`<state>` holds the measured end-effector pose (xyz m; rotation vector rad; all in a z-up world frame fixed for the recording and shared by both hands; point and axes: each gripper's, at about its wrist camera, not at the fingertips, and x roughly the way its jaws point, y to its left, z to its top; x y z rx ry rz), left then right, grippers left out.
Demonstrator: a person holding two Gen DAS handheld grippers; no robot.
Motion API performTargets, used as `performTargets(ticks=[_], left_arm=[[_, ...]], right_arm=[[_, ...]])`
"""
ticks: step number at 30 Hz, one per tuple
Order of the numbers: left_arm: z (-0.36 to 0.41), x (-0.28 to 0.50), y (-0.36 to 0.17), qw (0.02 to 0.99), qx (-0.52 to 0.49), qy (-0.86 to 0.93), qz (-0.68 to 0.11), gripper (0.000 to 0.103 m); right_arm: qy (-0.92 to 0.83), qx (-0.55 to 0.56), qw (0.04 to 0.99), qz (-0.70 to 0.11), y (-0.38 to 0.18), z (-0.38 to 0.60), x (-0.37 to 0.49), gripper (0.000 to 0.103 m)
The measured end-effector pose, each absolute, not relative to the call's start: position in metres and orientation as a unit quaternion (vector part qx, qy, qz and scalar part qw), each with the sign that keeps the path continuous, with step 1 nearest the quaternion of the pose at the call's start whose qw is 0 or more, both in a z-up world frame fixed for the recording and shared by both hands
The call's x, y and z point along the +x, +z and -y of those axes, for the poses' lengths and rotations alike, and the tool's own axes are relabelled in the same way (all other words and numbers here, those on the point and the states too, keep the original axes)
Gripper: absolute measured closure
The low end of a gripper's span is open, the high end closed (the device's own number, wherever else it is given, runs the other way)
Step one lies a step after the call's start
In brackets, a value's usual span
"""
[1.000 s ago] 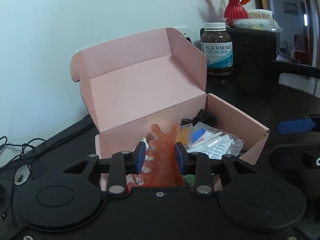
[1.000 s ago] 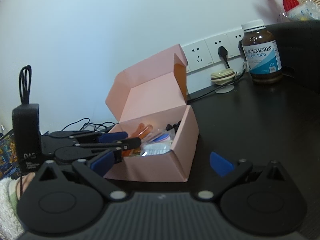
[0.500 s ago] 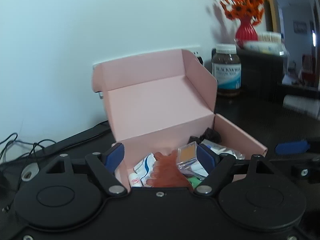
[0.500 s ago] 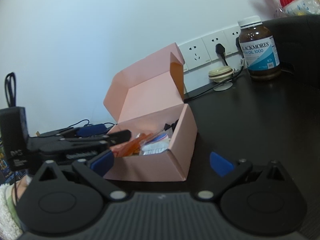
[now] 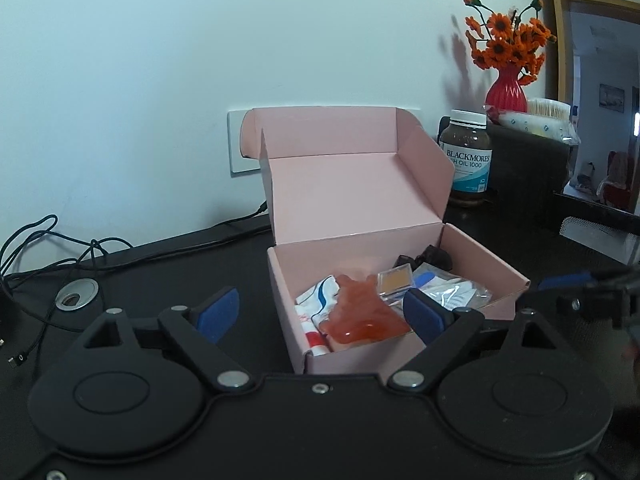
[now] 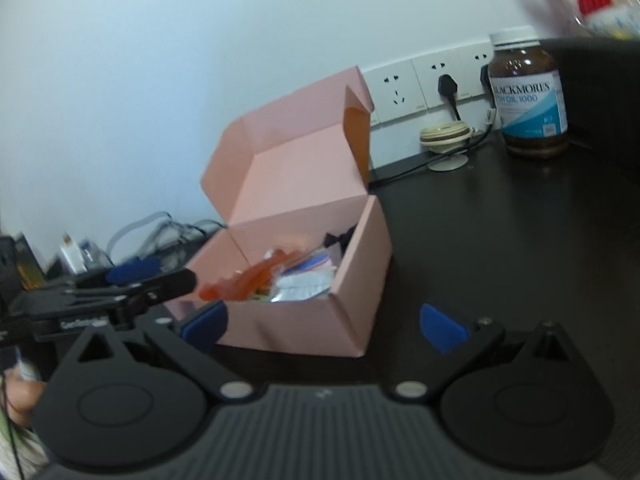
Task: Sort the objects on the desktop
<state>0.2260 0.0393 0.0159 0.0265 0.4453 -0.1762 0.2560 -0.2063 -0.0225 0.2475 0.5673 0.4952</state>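
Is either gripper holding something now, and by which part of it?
Nothing is held. The left gripper jaws are opening, apart from the orange piece in the pink box. The right gripper is open, empty.

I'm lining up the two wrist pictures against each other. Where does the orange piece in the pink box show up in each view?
Left wrist view: the orange piece lies in the pink box, low centre, near its front wall.
Right wrist view: the orange piece shows left of centre, at the box's near-left end.
Shared landmark: the brown fish oil bottle stands on the desk near the wall, right of the box.

Supplement bottle (image 5: 469, 159), red vase (image 5: 505, 87) of orange flowers (image 5: 507, 42).
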Motion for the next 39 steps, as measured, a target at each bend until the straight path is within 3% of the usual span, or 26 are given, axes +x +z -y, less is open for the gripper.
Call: performTargets(ticks=[5, 10, 15, 25, 39], left_arm=[[-0.045, 0.231, 0.012, 0.969, -0.003, -0.086, -0.232, 0.012], [-0.052, 0.23, 0.015, 0.974, -0.017, -0.07, -0.217, 0.003], [-0.056, 0.231, 0.012, 0.974, -0.025, -0.063, -0.217, 0.001], [-0.058, 0.233, 0.013, 0.97, -0.042, -0.067, -0.232, 0.0], [-0.057, 0.233, 0.013, 0.97, -0.041, -0.065, -0.231, 0.0]], right_arm=[[0.212, 0.106, 0.932, -0.273, 0.004, 0.211, 0.279, 0.001], [0.2, 0.073, 0.937, -0.278, 0.026, 0.194, 0.313, 0.001], [0.223, 0.049, 0.932, -0.281, 0.021, 0.173, 0.349, 0.001], [0.27, 0.167, 0.892, -0.322, 0.006, 0.18, 0.401, 0.001], [0.302, 0.173, 0.885, -0.31, 0.019, 0.176, 0.389, 0.001]])
